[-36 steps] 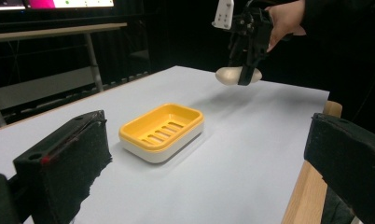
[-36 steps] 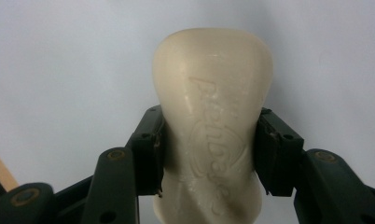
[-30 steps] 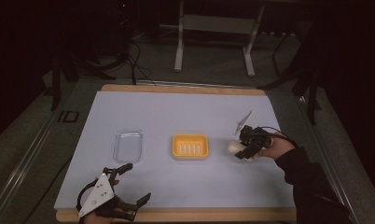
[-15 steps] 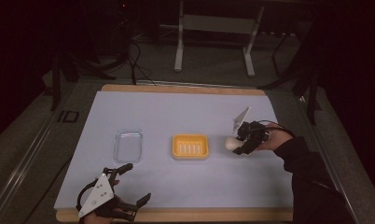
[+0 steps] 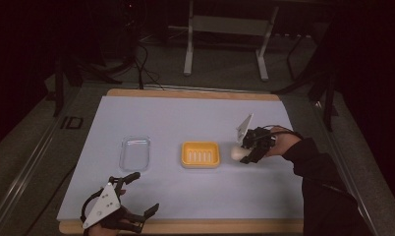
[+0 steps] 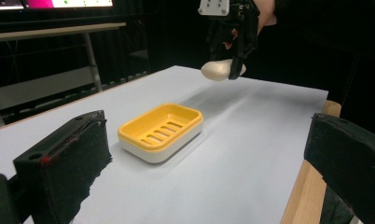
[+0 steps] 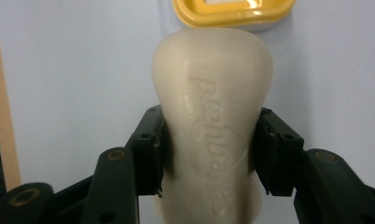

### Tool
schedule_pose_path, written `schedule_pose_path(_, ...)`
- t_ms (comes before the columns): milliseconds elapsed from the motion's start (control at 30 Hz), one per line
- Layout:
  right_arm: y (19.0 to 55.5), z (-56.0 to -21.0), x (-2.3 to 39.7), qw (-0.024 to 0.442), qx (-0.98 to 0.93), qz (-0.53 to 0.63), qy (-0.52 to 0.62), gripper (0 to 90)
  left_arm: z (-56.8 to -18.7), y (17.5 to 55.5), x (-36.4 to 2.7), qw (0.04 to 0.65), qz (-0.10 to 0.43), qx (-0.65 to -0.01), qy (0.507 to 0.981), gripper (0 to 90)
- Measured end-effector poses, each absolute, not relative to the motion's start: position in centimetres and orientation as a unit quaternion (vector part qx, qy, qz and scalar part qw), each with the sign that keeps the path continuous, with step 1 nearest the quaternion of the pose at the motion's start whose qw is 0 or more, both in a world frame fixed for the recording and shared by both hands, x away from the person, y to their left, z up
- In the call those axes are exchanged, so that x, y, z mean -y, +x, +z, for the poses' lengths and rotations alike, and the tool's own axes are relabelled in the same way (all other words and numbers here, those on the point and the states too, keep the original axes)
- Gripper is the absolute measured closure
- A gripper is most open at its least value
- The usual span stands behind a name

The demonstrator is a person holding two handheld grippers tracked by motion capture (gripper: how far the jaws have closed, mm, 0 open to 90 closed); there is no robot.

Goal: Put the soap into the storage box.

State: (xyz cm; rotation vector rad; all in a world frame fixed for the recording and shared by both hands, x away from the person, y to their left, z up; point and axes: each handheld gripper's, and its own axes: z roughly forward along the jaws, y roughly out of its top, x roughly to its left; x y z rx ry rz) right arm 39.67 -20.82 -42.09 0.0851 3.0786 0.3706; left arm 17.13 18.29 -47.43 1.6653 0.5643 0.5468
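Note:
My right gripper (image 5: 245, 153) is shut on a cream bar of soap (image 7: 212, 126), its pads pressing the bar's narrow waist. It holds the soap (image 5: 236, 154) above the white mat, just right of the yellow soap dish (image 5: 200, 154). From the left gripper view the soap (image 6: 217, 70) hangs in the air beyond the dish (image 6: 160, 131). My left gripper (image 5: 140, 195) rests at the mat's near left edge, jaws wide apart with nothing between them.
A clear plastic lid or tray (image 5: 135, 152) lies left of the dish. The white mat (image 5: 185, 118) sits on a wooden board (image 5: 195, 93). Metal stand legs (image 5: 188, 49) are on the floor behind the table.
My right gripper has carried the soap a little to the left toward the dish and lifted it slightly. The left gripper has stayed put.

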Motion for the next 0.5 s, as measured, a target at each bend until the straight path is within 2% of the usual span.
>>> schedule_pose_path(500,40.1,-41.4,17.9,0.016,-0.992,0.125,-0.012,49.9,-47.4,17.1,-18.3,0.605,0.237,-0.244,0.72,0.3)
